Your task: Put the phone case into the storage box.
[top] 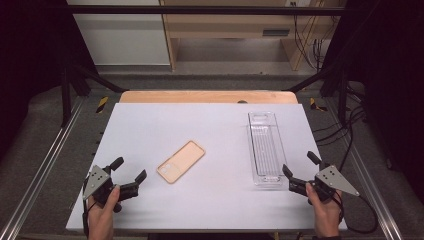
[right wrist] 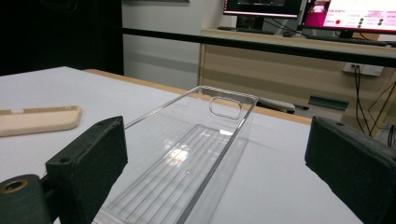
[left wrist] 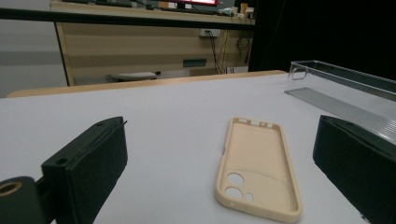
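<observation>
A beige phone case lies hollow side up near the middle of the white table. In the left gripper view the phone case rests just ahead of the jaws. My left gripper rests at the front left, open, with nothing between its jaws. A long clear plastic tray lies lengthwise on the right side. My right gripper is at the front right, open and empty, its jaws facing the tray's near end. The phone case also shows at the left edge of the right gripper view.
A wooden strip borders the table's far edge. Metal rails run along both sides, and cables hang at the right. A wooden desk with monitors stands beyond the table.
</observation>
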`<action>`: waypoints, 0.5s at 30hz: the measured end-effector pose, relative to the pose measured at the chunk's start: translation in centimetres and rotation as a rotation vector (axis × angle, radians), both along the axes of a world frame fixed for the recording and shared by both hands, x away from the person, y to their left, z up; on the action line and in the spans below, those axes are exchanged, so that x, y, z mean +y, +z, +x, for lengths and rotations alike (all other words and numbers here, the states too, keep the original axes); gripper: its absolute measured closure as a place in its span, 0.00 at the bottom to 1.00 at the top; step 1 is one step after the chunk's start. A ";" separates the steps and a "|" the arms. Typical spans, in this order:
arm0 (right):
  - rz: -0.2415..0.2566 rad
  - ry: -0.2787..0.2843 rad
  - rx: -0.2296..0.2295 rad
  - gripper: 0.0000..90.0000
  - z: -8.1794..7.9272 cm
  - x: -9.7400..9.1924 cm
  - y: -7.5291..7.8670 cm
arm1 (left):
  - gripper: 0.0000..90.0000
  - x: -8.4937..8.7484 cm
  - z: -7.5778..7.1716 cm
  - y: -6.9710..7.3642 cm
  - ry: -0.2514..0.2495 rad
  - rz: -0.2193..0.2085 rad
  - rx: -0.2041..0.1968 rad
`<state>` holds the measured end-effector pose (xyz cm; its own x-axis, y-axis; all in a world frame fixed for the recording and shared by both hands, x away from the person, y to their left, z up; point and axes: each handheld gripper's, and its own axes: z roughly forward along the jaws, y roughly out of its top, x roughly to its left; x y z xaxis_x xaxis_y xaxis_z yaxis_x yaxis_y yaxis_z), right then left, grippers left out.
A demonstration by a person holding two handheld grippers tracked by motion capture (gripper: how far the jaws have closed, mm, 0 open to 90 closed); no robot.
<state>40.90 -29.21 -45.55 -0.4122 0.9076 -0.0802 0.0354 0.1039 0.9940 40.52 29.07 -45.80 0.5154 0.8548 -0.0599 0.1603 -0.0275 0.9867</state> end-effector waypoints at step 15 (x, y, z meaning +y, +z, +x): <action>0.003 -0.020 -0.012 0.05 -0.6 -0.4 0.2 | 0.01 -3.1 0.4 1.3 -0.066 0.129 0.067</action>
<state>40.28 -29.60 -45.37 -0.3930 0.9159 -0.0820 0.0260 0.1002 0.9946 40.88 25.99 -44.54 0.5695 0.8219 0.0123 0.2193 -0.1663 0.9614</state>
